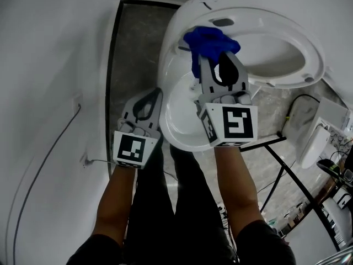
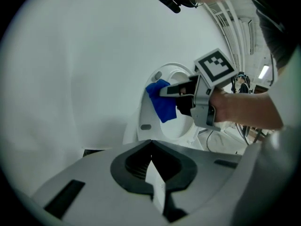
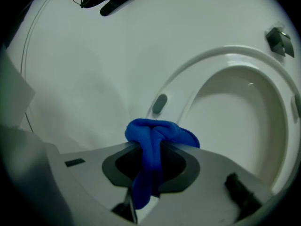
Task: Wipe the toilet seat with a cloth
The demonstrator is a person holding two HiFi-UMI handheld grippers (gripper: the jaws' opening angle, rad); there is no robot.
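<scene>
While the left gripper sits closed — the right gripper pinches cloth.

Head view overhead, all apparently sharing toilet

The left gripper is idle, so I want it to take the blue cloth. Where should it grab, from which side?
Probably the bunched wad of the cloth that pokes out beyond the tips of the right gripper, approached from the left side once the shut left gripper opens. That wad is thick and free; the tail running back between the right jaws is pinned.
</scene>
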